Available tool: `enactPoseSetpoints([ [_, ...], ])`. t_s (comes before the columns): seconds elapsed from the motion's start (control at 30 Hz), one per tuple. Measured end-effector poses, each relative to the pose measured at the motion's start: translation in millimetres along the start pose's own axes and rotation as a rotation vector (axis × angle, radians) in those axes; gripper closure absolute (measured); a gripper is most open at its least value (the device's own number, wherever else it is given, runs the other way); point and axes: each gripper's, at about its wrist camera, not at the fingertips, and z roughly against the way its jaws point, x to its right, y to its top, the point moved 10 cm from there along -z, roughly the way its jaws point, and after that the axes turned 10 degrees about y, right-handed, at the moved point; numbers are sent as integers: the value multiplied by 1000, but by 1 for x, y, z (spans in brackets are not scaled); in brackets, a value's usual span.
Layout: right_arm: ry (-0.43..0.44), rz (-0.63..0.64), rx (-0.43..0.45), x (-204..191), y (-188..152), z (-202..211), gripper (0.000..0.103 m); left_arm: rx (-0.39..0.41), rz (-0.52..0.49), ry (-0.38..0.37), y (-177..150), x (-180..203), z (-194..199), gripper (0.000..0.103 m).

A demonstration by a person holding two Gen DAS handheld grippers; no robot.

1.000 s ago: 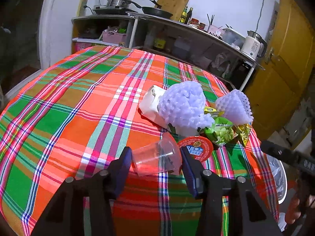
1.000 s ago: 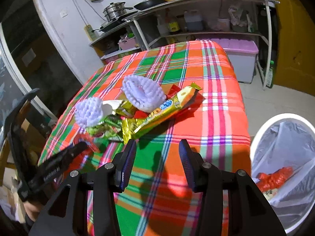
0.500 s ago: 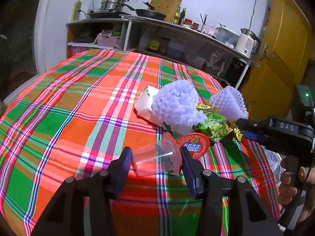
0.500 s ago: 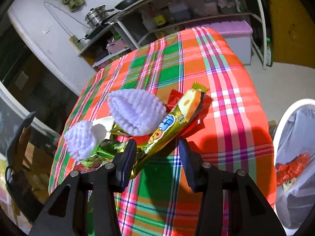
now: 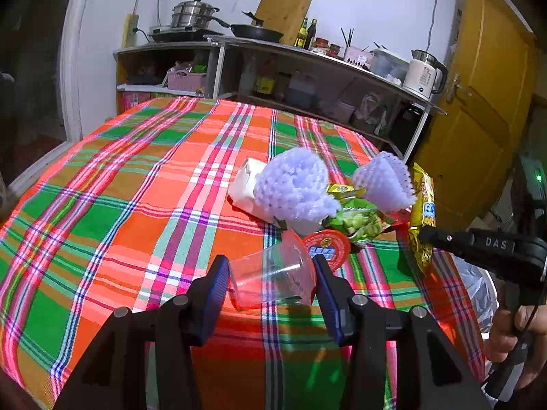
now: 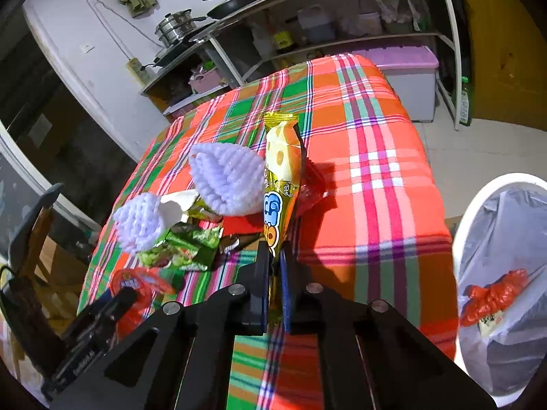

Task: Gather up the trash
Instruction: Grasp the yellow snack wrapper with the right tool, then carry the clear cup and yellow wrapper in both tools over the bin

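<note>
Two grippers work at the near edge of a table under a plaid cloth (image 5: 136,205). The left gripper (image 5: 270,273) has its jaws set wide on either side of a clear plastic cup (image 5: 273,273) that lies on its side on the cloth; the blue pads sit right at the cup's rim and base, but whether they press on it cannot be told. The right gripper (image 6: 273,266) has just been closing and now pinches the lower end of a yellow snack wrapper (image 6: 280,184), which stands up from the jaws above the cloth. Seen from the left wrist camera, that wrapper (image 5: 422,218) hangs off the right gripper (image 5: 427,232), to the right of the cup, with a hand (image 5: 519,335) around the handle.

Just beyond the cup lies a round red lid (image 5: 326,247), and touching it a green wrapper (image 5: 359,220). Behind these, two purple foam fruit nets (image 5: 294,184) rest on the pile, with a white paper carton (image 5: 244,184) beside the left one. A red wrapper (image 6: 311,188) lies under the yellow one.

Right of the table, on the floor, a white bin (image 6: 478,198) lined with a clear bag holds a red packet (image 6: 492,294). Far behind the cup, a metal shelf unit (image 5: 307,65) carries pots, a pan, bottles and a kettle (image 5: 424,73).
</note>
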Motion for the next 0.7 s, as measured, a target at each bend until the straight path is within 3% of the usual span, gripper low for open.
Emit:
enactPoseSetpoints([
  [0.37, -14, 87, 44, -8, -15, 44, 97, 59, -52, -30, 6, 32, 37, 53],
  [0.7, -46, 79, 87, 9, -27, 85, 97, 64, -131, -104, -1, 86, 56, 53],
])
